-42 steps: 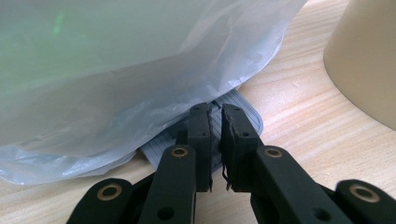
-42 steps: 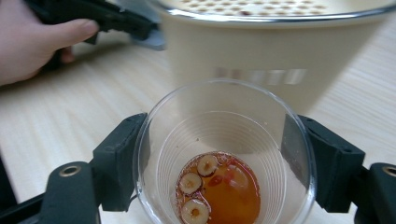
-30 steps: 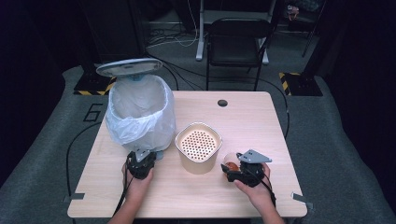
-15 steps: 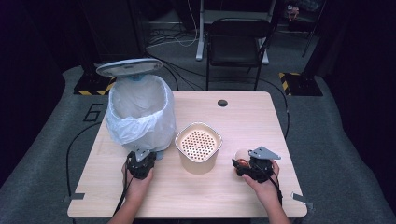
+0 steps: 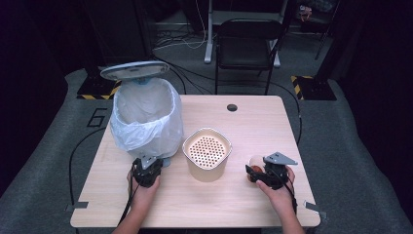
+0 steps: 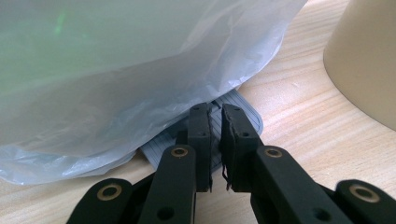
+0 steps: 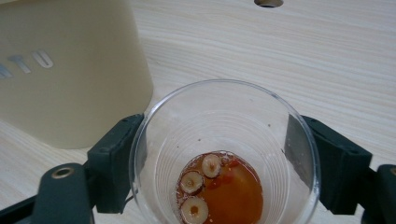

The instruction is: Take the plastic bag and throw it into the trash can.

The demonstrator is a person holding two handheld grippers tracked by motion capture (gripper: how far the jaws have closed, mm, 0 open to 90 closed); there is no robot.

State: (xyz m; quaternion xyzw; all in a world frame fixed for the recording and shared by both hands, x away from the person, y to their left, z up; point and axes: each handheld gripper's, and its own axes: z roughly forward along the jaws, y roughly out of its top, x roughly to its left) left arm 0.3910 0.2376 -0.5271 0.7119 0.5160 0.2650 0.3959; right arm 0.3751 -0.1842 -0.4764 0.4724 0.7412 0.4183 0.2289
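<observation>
A clear plastic cup (image 7: 224, 116) with a little amber liquid and some round slices at its bottom stands on the table (image 5: 253, 126), right of the beige container. My right gripper (image 7: 219, 154) has a jaw on each side of the cup, pads against its wall; the jaws have just been opening a little with the cup still between them. In the high view the cup (image 5: 255, 163) sits at that gripper (image 5: 253, 173). My left gripper (image 6: 212, 140) is shut on nothing, its tips over the grey pedal (image 6: 243, 112) under the bagged bin (image 5: 146, 117).
The beige container (image 5: 207, 156) with a perforated insert stands mid-table, close to the cup's left. The bin's lid (image 5: 135, 69) is raised. A cable hole (image 5: 232, 107) lies at the table's back. A chair (image 5: 248, 44) stands beyond the table.
My right hand has shifted to the right with the cup, away from the beige container. The left hand has stayed where it was.
</observation>
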